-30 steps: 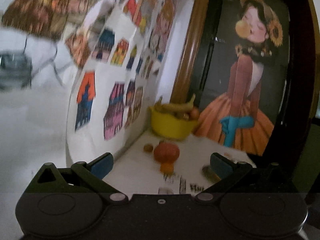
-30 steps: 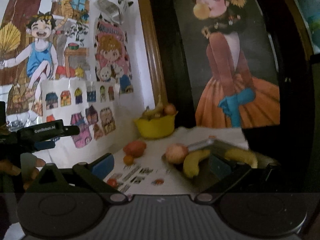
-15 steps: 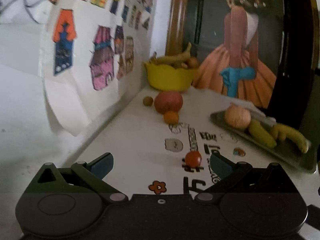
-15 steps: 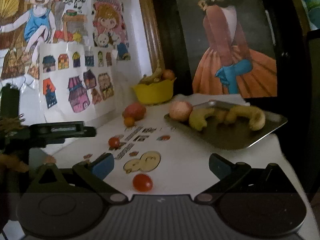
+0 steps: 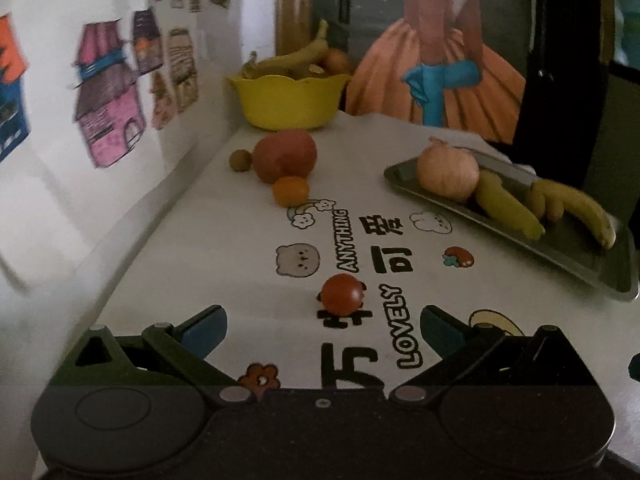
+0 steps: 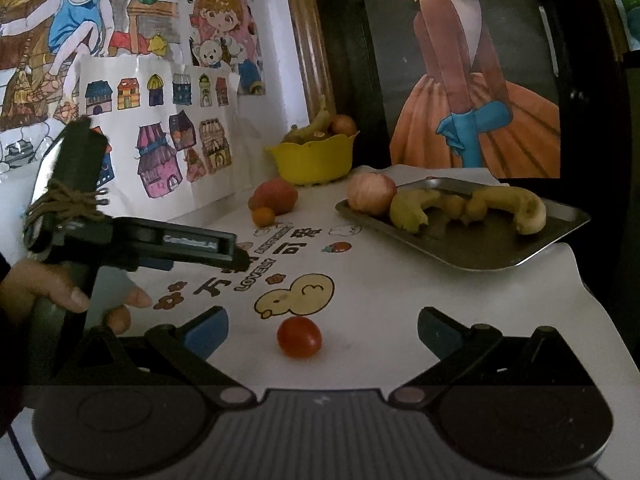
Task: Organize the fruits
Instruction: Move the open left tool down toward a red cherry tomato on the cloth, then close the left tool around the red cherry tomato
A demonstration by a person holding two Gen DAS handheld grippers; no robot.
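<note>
My left gripper [image 5: 322,326] is open, just short of a red cherry tomato [image 5: 341,294] on the white printed cloth. My right gripper [image 6: 322,326] is open around a second cherry tomato [image 6: 299,337], not touching it. Farther back lie a red apple [image 5: 285,155], a small orange [image 5: 291,191] and a small brown fruit [image 5: 240,160]. A yellow bowl [image 5: 286,102] at the back holds bananas and other fruit. A metal tray [image 5: 576,254] on the right holds a pale apple [image 5: 448,172] and bananas [image 5: 508,204]. The left gripper's body [image 6: 132,240] shows in the right wrist view.
A wall with paper drawings [image 5: 108,92] runs along the left of the table. A framed picture of a girl in an orange dress [image 5: 436,76] stands behind. The tray overhangs the table's right edge [image 6: 576,264].
Both grippers have tilted down and come closer to the table. Each cherry tomato now lies close in front of its gripper. Both stay open.
</note>
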